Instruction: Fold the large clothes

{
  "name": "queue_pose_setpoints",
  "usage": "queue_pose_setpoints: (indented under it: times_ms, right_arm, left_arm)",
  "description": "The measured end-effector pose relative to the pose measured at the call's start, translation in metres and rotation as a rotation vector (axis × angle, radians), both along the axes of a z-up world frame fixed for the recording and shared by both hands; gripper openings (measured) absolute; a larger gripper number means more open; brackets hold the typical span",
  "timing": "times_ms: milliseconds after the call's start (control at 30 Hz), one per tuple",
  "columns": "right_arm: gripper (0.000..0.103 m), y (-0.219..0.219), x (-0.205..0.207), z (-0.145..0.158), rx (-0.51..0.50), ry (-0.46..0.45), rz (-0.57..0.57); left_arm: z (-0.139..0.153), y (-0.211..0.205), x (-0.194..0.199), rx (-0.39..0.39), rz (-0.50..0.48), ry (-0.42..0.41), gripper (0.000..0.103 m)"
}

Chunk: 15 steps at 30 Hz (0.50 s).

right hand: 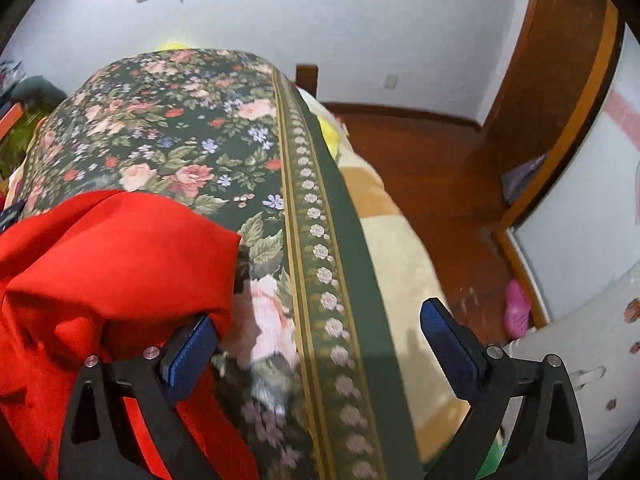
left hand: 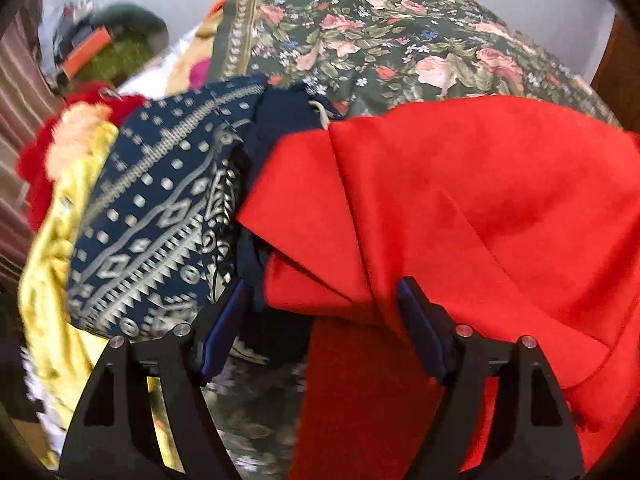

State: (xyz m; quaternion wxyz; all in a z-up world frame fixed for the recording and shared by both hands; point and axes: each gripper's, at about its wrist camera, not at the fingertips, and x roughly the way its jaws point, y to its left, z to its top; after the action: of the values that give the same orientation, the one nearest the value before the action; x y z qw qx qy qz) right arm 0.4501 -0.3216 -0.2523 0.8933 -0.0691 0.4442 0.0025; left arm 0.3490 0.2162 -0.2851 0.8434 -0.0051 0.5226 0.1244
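Note:
A large red cloth lies bunched and partly folded on a bed with a dark green floral cover. My left gripper is open, its blue-padded jaws wide apart over a folded edge of the red cloth. In the right wrist view the red cloth lies at the left on the floral cover. My right gripper is open and empty, its left pad touching the cloth's right edge, its right pad over the bed's side.
A navy patterned garment, a yellow garment and a red fluffy item are piled left of the red cloth. A beige blanket hangs at the bed's right side above a wooden floor. A pink slipper lies by a white cabinet.

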Motion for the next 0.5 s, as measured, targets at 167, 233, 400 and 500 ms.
queue_pose_setpoints:
  times_ms: [167,233,400,500]
  right_arm:
    - [0.093,-0.021,-0.03,0.026,-0.076,-0.065,-0.019]
    - [0.093,-0.038,-0.046,0.039,0.046,-0.052,0.023]
    - [0.093,-0.045,-0.075,0.063,0.308,0.002,0.126]
    - [0.093,-0.021,-0.087,0.072,0.346,0.007,0.202]
  left_arm:
    - [0.018,0.004,-0.004,0.054,0.013,-0.021,0.077]
    - [0.029,0.009,-0.012,0.034,0.025,-0.039,0.077]
    - [0.062,-0.001,-0.036,-0.111,-0.047,-0.099,0.077]
    - [0.07,-0.026,-0.05,-0.21,-0.126,-0.106,0.077]
